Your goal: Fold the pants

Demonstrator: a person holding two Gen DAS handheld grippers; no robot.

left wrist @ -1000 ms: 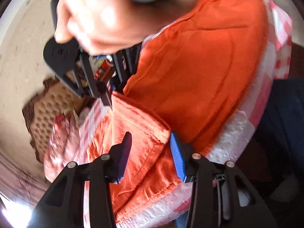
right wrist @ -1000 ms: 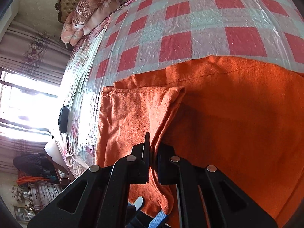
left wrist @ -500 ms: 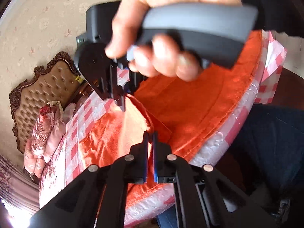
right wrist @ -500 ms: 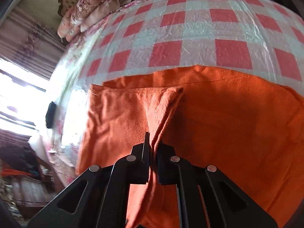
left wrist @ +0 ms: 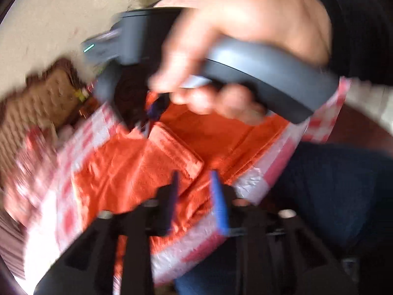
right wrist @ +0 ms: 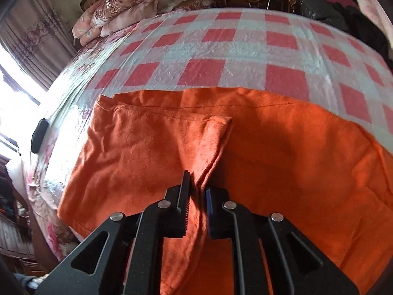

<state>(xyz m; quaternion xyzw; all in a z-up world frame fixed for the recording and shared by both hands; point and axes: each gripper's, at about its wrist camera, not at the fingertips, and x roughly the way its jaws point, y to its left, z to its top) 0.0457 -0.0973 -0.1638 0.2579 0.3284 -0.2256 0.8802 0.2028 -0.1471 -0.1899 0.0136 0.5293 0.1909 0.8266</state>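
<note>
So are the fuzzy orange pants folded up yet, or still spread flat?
Partly folded. The fuzzy orange pants lie mostly spread on the checked red-and-white bed cover, with one flap doubled over on top and a ridge bunched up.

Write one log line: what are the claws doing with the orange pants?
left claw: open, empty | right claw: opening, fold between | orange pants: on checked cover

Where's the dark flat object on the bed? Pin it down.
In the right wrist view, the dark flat object lies at the far left on the checked bedcover, left of the orange pants, toward the bright window.
</note>
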